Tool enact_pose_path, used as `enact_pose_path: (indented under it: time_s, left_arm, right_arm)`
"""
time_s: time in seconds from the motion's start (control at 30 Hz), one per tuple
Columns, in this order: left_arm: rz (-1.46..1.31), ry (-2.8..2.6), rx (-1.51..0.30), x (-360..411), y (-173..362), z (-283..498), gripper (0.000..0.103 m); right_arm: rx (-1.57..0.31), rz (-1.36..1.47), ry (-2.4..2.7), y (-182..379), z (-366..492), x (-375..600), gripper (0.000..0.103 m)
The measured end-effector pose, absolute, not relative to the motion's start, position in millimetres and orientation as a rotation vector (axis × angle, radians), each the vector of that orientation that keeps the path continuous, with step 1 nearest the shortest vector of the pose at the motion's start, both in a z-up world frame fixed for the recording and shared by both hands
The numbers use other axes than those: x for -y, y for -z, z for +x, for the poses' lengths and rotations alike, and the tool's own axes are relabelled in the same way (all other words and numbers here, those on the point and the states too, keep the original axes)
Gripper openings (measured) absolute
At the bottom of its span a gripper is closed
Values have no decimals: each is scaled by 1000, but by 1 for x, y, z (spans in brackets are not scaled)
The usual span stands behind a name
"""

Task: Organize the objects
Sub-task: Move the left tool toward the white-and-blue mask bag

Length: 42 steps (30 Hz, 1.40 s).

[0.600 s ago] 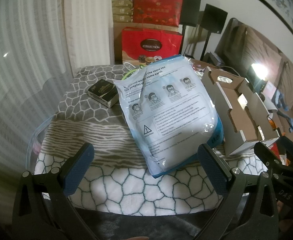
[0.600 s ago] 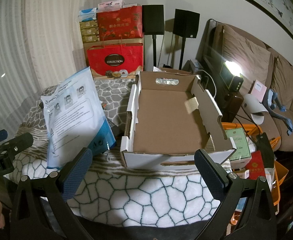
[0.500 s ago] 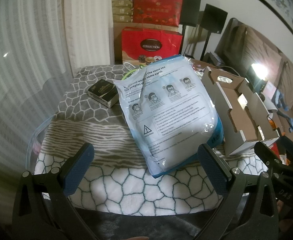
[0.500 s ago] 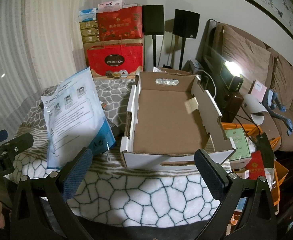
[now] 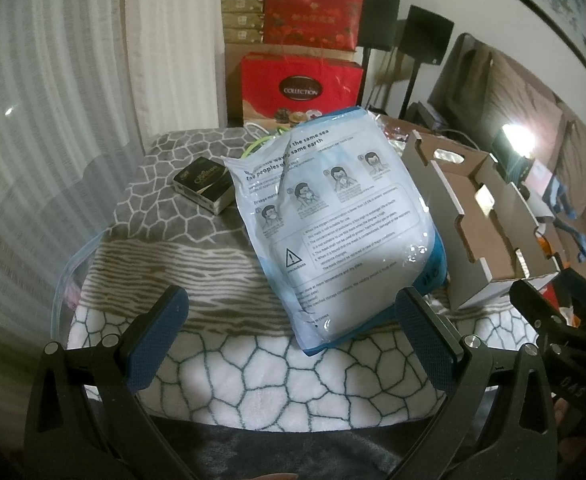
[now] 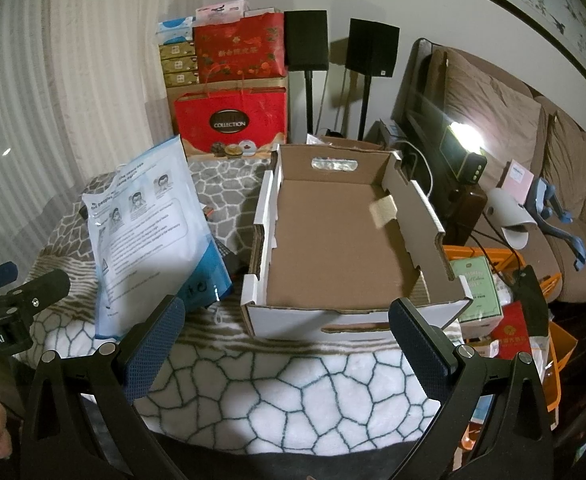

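Note:
A white and blue mask packet [image 5: 333, 224] lies tilted on the blanket-covered table [image 5: 197, 256]; it also shows in the right wrist view [image 6: 149, 240]. A small black and gold box [image 5: 204, 185] sits left of it. An empty cardboard tray box [image 6: 345, 248] stands to the right, also seen in the left wrist view [image 5: 489, 220]. My left gripper [image 5: 289, 344] is open and empty, short of the packet. My right gripper [image 6: 285, 344] is open and empty, in front of the tray box.
A clear zip bag [image 5: 73, 280] hangs at the table's left edge. Red gift bags and stacked boxes [image 6: 233, 120] stand behind the table. Two black speakers [image 6: 373, 48] on stands, a sofa [image 6: 533, 152] and an orange bin of items [image 6: 509, 312] are at the right.

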<state>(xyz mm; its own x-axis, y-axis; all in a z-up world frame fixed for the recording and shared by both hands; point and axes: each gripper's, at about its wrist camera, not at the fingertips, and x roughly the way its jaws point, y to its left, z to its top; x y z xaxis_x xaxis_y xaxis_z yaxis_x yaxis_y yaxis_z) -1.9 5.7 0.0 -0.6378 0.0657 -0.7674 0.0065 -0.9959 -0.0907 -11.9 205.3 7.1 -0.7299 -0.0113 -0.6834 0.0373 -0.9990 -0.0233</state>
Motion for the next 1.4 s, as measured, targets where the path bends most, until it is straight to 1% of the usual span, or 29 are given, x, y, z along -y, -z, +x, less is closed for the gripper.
enact_pose_path:
  time_s: [0.23, 0.27, 0.63, 0.87, 1.07, 1.4]
  left_arm:
    - [-1318, -2811, 133, -6, 1, -2, 103]
    - [-1329, -2839, 160, -6, 1, -3, 103]
    - [-1335, -2836, 139, -4, 0, -14, 103]
    - [-1353, -2817, 131, 1, 3, -28, 103]
    - [-1396, -2783, 220, 19, 14, -50, 103]
    - [-1411, -2653, 391, 40, 34, -79, 103]
  right_arm:
    - [-54, 1143, 2898, -10, -12, -206, 103]
    - [-54, 1142, 2899, -10, -12, -206, 103]
    - [-54, 1147, 2906, -12, -18, -209, 103]
    - [-39, 1163, 2935, -13, -28, -228, 103]
    - [-21, 1204, 2949, -12, -44, -256, 103]
    - [137, 1306, 2951, -1, -80, -324, 103]
